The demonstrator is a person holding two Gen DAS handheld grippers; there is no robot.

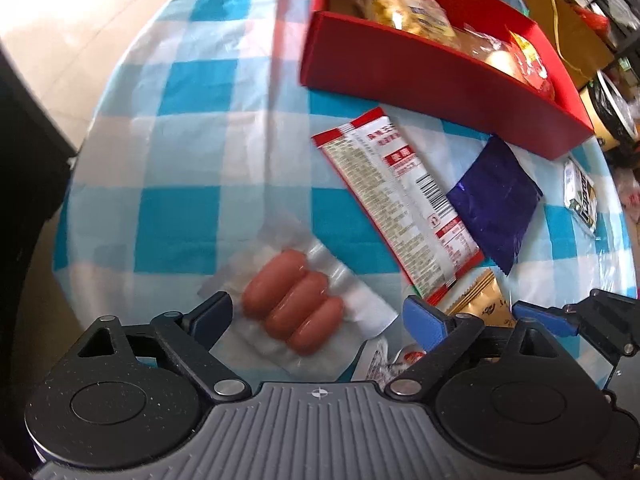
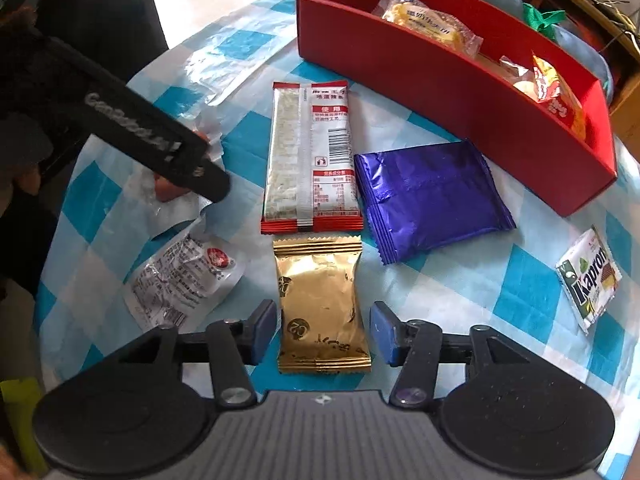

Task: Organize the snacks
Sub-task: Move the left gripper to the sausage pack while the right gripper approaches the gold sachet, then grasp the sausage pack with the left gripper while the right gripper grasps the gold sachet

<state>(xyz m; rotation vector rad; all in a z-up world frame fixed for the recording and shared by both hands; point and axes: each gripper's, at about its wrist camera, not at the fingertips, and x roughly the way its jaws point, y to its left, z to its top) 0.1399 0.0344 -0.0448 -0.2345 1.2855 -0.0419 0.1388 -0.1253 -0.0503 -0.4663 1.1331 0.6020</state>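
Low in the right wrist view, the right tongs (image 2: 323, 332) stand partly open astride the gold pack (image 2: 320, 304), pads just clear of its sides, gripping nothing. The left tongs (image 1: 318, 318), low in their own view, gape wide over the sausage pack (image 1: 294, 304), which lies between the tips unheld. Beyond, mid-frame on the checked desk (image 1: 184, 92), lie a crumpled wrapper (image 2: 184, 276), the red-white pack (image 2: 310, 156), the purple pack (image 2: 432, 204) and, at the right edge, a wafer (image 2: 588, 278). At the upper right the red box (image 2: 460, 92) holds only a few snacks, so I judge most sorting remains.
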